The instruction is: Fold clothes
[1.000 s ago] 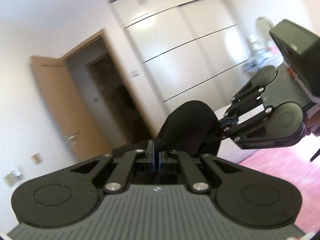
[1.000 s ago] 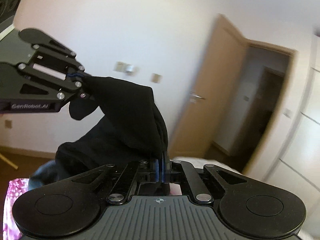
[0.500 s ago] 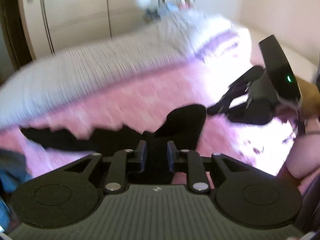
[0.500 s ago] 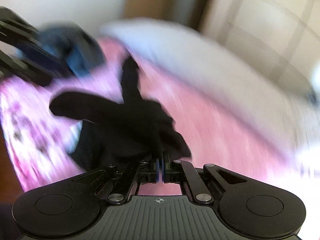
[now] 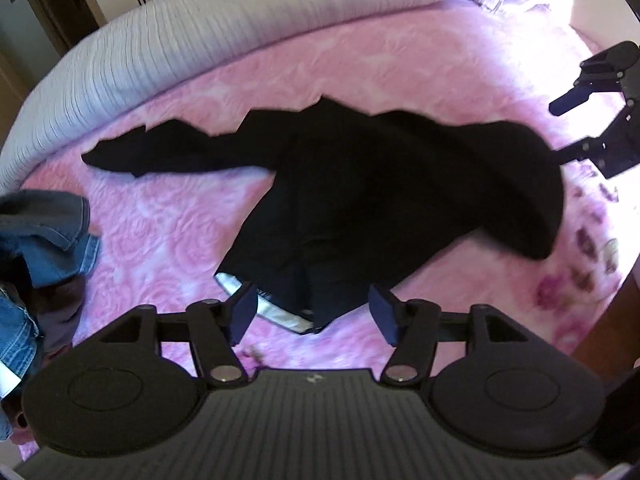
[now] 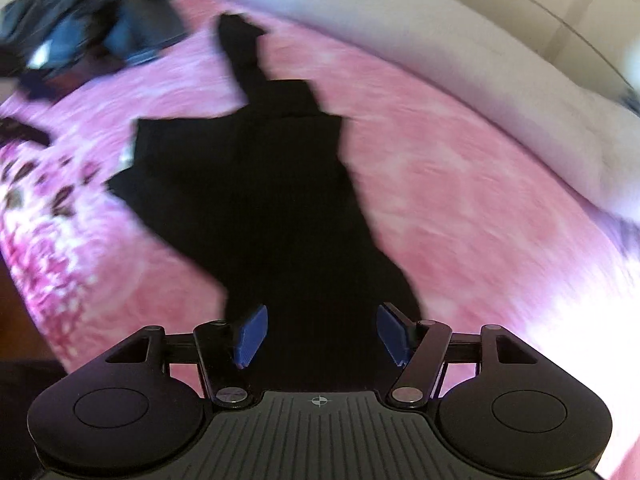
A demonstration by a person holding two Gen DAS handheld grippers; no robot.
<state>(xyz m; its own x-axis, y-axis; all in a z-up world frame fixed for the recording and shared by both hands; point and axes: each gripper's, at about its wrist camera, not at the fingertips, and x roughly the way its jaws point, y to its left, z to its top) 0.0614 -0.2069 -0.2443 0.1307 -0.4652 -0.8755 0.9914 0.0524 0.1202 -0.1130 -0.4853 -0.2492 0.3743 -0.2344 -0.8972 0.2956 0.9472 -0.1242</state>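
Note:
A black long-sleeved garment [image 5: 360,184] lies spread on the pink bedspread [image 5: 168,240], one sleeve stretched to the left and the other curled at the right. A pale lining shows at its near hem. My left gripper [image 5: 314,314] is open just above that hem, nothing between its blue pads. At the right edge of the left wrist view my right gripper [image 5: 568,128] hangs open by the curled sleeve. In the blurred right wrist view the garment [image 6: 260,200] runs away from my open right gripper [image 6: 322,334], which hovers over its near end.
A pile of blue denim clothes [image 5: 44,240] sits at the left of the bed, also seen blurred as jeans [image 6: 92,28]. A ribbed white duvet [image 5: 160,40] lies rolled along the far side. Wooden floor [image 5: 600,340] shows beyond the bed's right edge.
A second ago both grippers held the black garment up in the air, shut on it. They swung down to the bed and opened, and the garment now lies flat, released.

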